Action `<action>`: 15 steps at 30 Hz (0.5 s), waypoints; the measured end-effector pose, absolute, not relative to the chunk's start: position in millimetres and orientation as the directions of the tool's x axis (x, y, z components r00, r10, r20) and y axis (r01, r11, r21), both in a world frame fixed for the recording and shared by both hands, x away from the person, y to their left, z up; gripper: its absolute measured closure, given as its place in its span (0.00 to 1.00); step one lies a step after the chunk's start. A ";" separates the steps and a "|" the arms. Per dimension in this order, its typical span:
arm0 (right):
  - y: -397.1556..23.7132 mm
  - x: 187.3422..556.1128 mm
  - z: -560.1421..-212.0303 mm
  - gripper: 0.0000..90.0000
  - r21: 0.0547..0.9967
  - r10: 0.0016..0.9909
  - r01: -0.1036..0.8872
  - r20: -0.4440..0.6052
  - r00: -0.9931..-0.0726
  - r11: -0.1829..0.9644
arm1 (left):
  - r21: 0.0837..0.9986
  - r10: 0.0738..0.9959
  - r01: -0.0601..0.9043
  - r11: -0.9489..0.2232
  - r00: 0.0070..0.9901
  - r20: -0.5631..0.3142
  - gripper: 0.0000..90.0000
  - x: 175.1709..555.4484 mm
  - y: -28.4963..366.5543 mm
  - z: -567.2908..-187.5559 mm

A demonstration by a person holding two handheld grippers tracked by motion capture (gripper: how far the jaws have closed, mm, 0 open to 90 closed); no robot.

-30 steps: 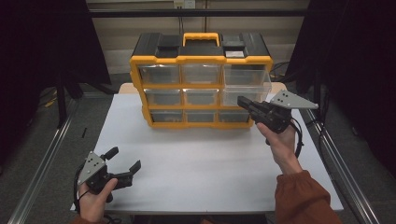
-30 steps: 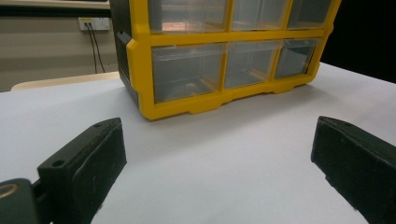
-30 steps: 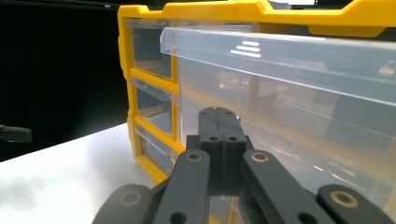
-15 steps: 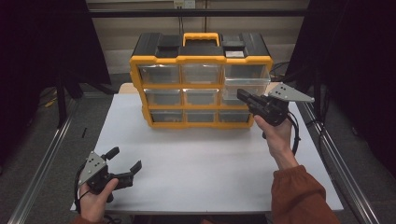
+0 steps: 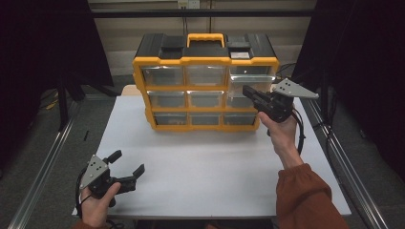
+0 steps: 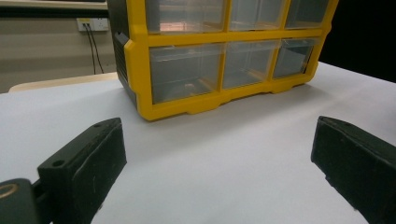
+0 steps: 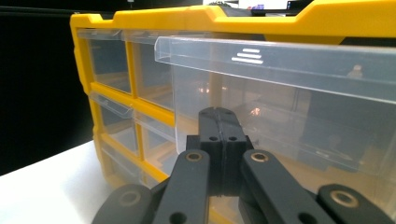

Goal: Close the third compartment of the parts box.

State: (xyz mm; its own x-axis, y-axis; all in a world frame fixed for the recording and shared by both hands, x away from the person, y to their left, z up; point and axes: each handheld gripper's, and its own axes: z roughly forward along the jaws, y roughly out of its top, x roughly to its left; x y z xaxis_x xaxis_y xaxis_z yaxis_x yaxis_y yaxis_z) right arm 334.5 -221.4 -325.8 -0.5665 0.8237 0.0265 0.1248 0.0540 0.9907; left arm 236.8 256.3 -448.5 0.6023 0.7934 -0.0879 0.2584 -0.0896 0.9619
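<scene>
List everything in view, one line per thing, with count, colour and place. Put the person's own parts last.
Organizer: one, yellow frame with a black top and yellow handle, at the back of the table.
Drawers: nine, clear, three rows of three in the organizer's front; the top right one stands pulled out.
Table: one, white top, centre.
Wall socket: one, white, on the wall behind, with black cables.
Left gripper: one, black with a grey plate, near left corner of the table, jaws open.
Right gripper: one, black with a grey plate, jaws shut, at the pulled-out drawer's front.
Sleeve: one, rust-orange, on the right forearm.
</scene>
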 end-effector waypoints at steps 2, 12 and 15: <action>-220.6 336.0 -325.1 1.00 0.990 0.828 0.127 0.022 -0.560 0.060 | 0.962 0.793 0.260 -0.083 0.602 -0.094 0.03 236.7 255.5 -448.7; -219.3 346.9 -325.4 1.00 0.990 0.844 0.129 0.017 -0.536 0.061 | 0.962 0.791 0.257 -0.091 0.606 -0.087 0.04 236.8 255.6 -448.2; -219.3 350.7 -324.8 1.00 0.988 0.847 0.138 0.020 -0.531 0.064 | 0.962 0.792 0.257 -0.090 0.604 -0.087 0.03 237.1 255.9 -448.2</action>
